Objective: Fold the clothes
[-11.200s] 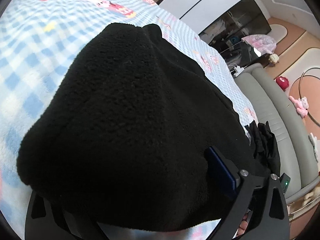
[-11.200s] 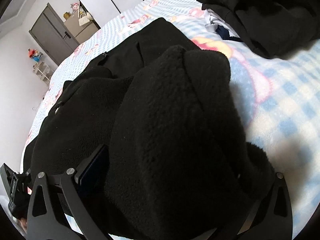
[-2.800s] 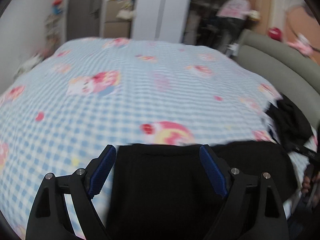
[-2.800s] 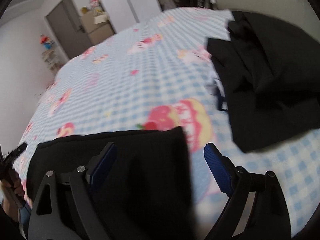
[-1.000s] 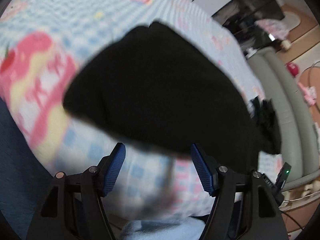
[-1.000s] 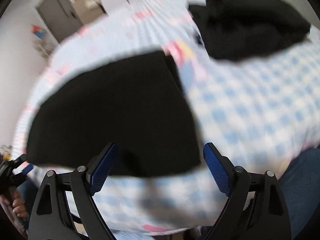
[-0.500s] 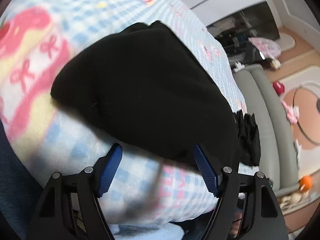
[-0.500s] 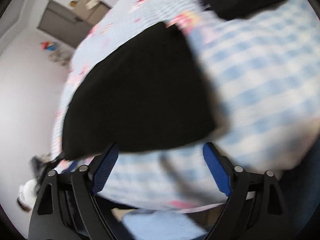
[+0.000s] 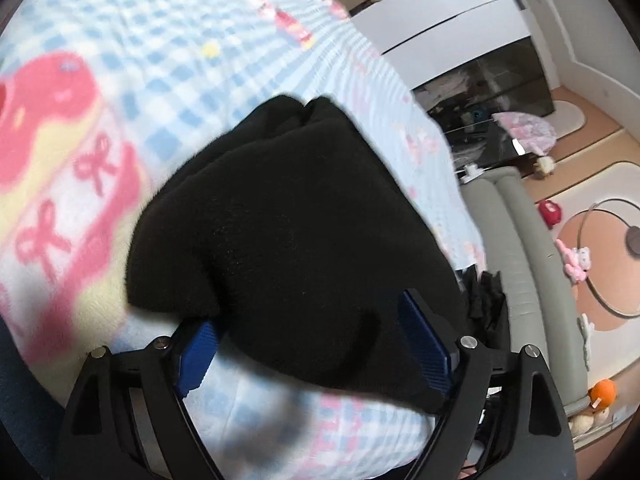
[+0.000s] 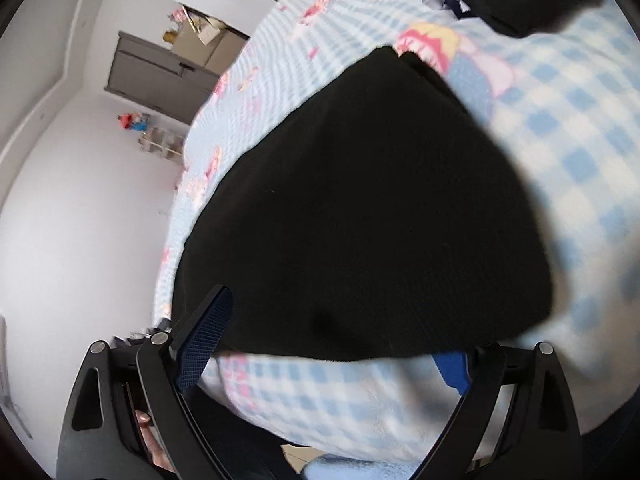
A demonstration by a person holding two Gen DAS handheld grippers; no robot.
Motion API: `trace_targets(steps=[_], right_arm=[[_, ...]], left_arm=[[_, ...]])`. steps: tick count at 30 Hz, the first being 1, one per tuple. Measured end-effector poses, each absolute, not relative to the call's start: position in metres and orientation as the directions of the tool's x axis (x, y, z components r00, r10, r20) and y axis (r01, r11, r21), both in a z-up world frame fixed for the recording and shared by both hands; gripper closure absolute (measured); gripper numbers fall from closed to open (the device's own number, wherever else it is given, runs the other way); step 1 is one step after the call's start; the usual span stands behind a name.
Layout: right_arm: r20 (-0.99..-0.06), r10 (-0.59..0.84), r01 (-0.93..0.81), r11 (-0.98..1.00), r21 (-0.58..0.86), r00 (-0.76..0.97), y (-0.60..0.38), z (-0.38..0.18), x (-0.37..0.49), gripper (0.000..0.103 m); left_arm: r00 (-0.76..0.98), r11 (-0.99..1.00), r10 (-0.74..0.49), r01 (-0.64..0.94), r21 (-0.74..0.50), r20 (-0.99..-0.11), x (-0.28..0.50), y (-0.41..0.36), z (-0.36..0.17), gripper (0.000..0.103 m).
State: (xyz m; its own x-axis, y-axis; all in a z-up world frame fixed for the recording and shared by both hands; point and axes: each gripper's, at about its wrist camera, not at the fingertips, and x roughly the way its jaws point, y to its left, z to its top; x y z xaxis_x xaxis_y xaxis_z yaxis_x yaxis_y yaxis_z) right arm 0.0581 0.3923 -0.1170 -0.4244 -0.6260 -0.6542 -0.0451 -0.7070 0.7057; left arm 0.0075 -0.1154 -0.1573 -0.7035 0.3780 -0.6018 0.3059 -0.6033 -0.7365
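Black fleece garment (image 9: 296, 216) lies folded on the checked blanket (image 9: 168, 52), near bed edge. Left gripper (image 9: 316, 340) jaws opening w/ fleece edge between them; right gripper (image 10: 332, 340) spread wide, nothing pinched. Risk: grabbing one layer only could drag the fold apart.

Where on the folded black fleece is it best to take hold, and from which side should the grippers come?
Probably at its near edge, coming from the bed's front. The black fleece lies flat with two near corners, one at the opening left gripper, one at the right gripper, so each can slide a finger under a corner.
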Motion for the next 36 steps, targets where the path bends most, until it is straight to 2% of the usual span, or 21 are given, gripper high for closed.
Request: trace_targets(steps=[3, 6, 12, 20, 23, 25, 26, 29, 31, 36], right_arm=[[-0.695, -0.596, -0.063, -0.74, 0.67, -0.402, 0.382, -0.132, 0.06, 0.011], [-0.685, -0.597, -0.04, -0.741, 0.67, -0.418, 0.383, -0.126, 0.058, 0.01], [-0.655, -0.592, -0.077, -0.712, 0.698, -0.47, 0.405, -0.115, 0.05, 0.015], [-0.686, -0.546, -0.082, -0.75, 0.656, -0.481, 0.409, -0.121, 0.039, 0.013], [-0.679, -0.532, -0.088, -0.752, 0.654, -0.506, 0.407, -0.126, 0.027, 0.01], [-0.644, -0.543, -0.078, -0.729, 0.68, -0.539, 0.409, -0.115, 0.026, 0.021], [-0.617, -0.553, -0.062, -0.714, 0.697, -0.56, 0.411, -0.108, 0.027, 0.022], [-0.658, -0.528, -0.03, -0.768, 0.64, -0.536, 0.391, -0.114, 0.016, 0.02], [-0.692, -0.518, -0.051, -0.781, 0.622, -0.503, 0.387, -0.127, 0.011, 0.014], [-0.691, -0.502, -0.051, -0.789, 0.612, -0.52, 0.382, -0.141, 0.004, 0.001]], left_arm=[[-0.682, -0.651, 0.363, 0.302, -0.697, -0.635, 0.005, -0.105, -0.157, 0.017], [-0.701, -0.643, 0.368, 0.283, -0.712, -0.611, 0.009, -0.104, -0.153, 0.017], [-0.787, -0.569, 0.366, 0.233, -0.789, -0.497, 0.011, -0.119, -0.14, 0.017], [-0.722, -0.598, 0.398, 0.263, -0.757, -0.565, -0.015, -0.109, -0.163, 0.017], [-0.749, -0.578, 0.417, 0.219, -0.786, -0.515, -0.027, -0.109, -0.153, 0.019], [-0.783, -0.587, 0.412, 0.163, -0.793, -0.466, -0.029, -0.106, -0.141, 0.021], [-0.78, -0.61, 0.403, 0.161, -0.776, -0.479, -0.032, -0.102, -0.14, 0.021], [-0.735, -0.648, 0.401, 0.194, -0.736, -0.546, -0.045, -0.094, -0.157, 0.021], [-0.691, -0.648, 0.414, 0.233, -0.725, -0.592, -0.053, -0.093, -0.177, 0.019], [-0.703, -0.654, 0.399, 0.231, -0.72, -0.588, -0.054, -0.091, -0.176, 0.016]])
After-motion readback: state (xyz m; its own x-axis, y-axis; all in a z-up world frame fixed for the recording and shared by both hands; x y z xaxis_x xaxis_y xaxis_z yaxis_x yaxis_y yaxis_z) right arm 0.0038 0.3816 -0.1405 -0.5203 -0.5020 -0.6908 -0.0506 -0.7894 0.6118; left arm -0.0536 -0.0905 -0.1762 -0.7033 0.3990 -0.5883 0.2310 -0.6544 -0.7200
